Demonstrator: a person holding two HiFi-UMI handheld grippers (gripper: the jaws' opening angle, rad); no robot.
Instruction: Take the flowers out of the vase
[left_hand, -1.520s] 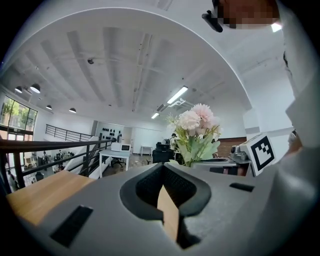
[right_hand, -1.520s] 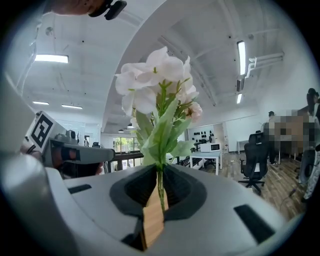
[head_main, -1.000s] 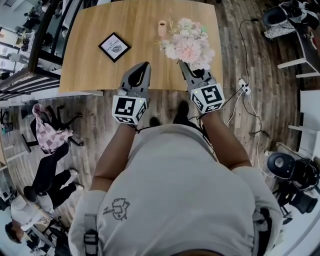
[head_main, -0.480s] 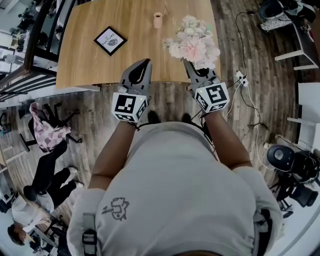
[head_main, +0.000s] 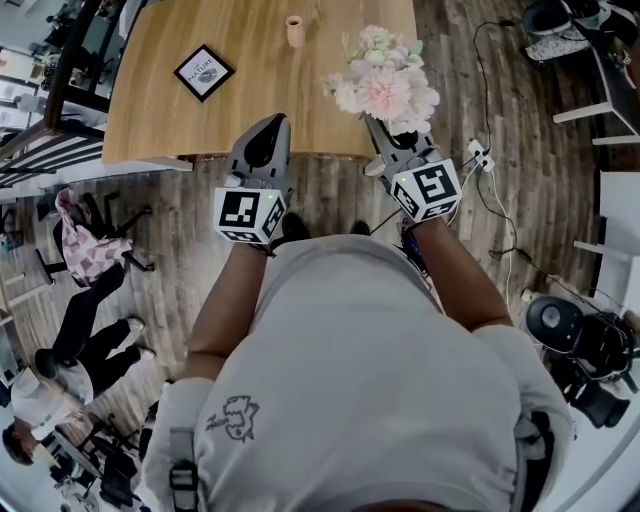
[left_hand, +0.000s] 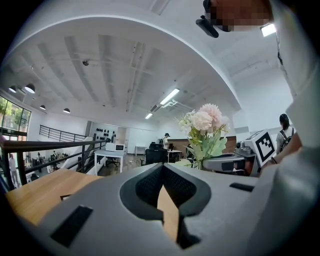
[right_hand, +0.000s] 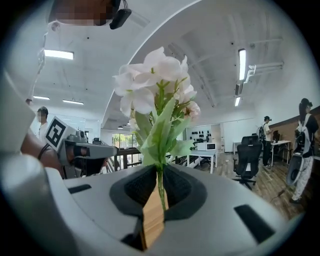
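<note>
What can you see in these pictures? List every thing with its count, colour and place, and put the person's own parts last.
table: one, light wood, top of the head view
vase: one, pinkish tan, upright on the table's far side, no flowers in it
frame: one, black, on the table left of the vase
flowers: one bunch, pink and white with green leaves, over the table's near right edge
power strip: one, white, on the floor right of the table
bystanders: two, one in black, one in white, lower left
shirt: one, grey, centre
left gripper: one, grey, shut, empty
right gripper: one, grey, shut on the flowers' stem
</note>
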